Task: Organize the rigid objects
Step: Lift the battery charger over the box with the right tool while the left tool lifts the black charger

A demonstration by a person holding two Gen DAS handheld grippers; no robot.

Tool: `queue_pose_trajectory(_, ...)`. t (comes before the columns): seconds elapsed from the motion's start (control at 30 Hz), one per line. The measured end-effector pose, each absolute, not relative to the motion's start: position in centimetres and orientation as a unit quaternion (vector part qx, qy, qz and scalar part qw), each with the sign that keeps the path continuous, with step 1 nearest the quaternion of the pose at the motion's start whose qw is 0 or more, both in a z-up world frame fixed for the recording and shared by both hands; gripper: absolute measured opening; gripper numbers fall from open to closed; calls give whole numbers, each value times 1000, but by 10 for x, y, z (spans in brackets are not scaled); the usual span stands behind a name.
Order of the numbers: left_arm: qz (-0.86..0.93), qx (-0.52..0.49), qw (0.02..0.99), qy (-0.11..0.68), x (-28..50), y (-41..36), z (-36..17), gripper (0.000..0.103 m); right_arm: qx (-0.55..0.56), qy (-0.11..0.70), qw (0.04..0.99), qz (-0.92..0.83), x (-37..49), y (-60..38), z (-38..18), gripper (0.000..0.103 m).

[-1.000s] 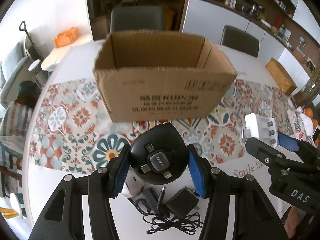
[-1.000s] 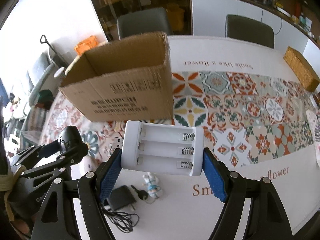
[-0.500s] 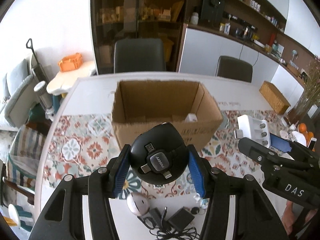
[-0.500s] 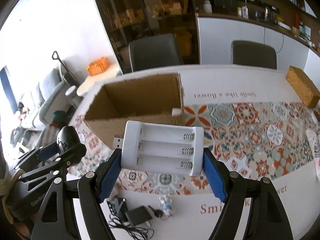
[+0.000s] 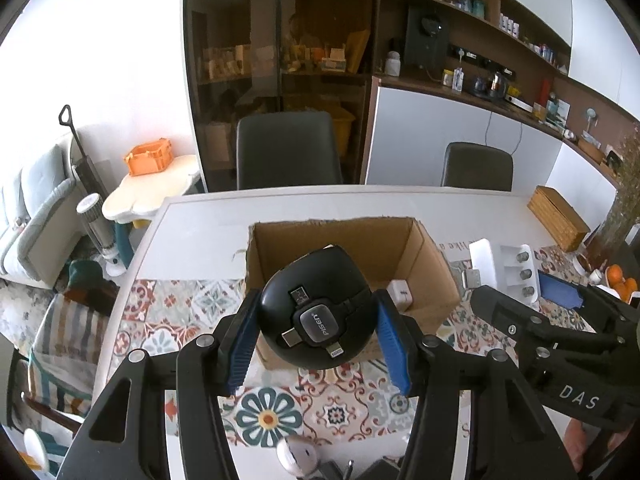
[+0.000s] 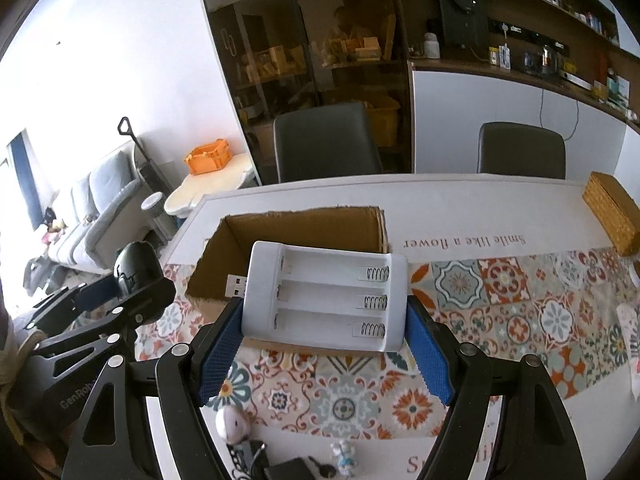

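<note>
My left gripper (image 5: 316, 300) is shut on a round black cable adapter (image 5: 318, 320) with several plugs on its face, held above the near wall of an open cardboard box (image 5: 420, 256). A small white item (image 5: 400, 292) lies inside the box. My right gripper (image 6: 324, 304) is shut on a white three-slot battery charger (image 6: 324, 300), which hangs over the box's (image 6: 300, 228) near right side. Each gripper shows in the other's view, with the charger (image 5: 508, 276) at the right and the black adapter (image 6: 136, 268) at the left.
On the white table (image 6: 480, 208) near me lie a white earbud case (image 5: 298, 452), a black power adapter with cable (image 6: 280, 468) and a small figurine (image 6: 344, 454). A wicker box (image 6: 612, 212) sits far right. Two dark chairs (image 6: 326, 140) stand behind the table.
Both grippers have risen with their loads still held. The box has dropped lower in both views, so its inside now shows.
</note>
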State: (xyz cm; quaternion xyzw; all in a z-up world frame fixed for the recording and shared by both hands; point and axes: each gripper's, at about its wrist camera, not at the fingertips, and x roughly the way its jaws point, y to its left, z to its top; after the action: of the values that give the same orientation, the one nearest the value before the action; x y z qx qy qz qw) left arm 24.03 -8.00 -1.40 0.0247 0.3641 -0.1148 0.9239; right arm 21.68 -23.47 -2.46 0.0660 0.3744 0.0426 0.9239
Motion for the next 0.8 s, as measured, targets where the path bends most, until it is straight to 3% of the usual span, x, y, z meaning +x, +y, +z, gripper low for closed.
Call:
queue_pose_trajectory(0.33,-109,30,917,383,286,-82,-20,55,45,371,927,35,256,-232,-16,77)
queue_pose_trajectory(0.8,-99,49,883,455,339,-89,-58,55,38,432,901,31,317,-232,-41,77)
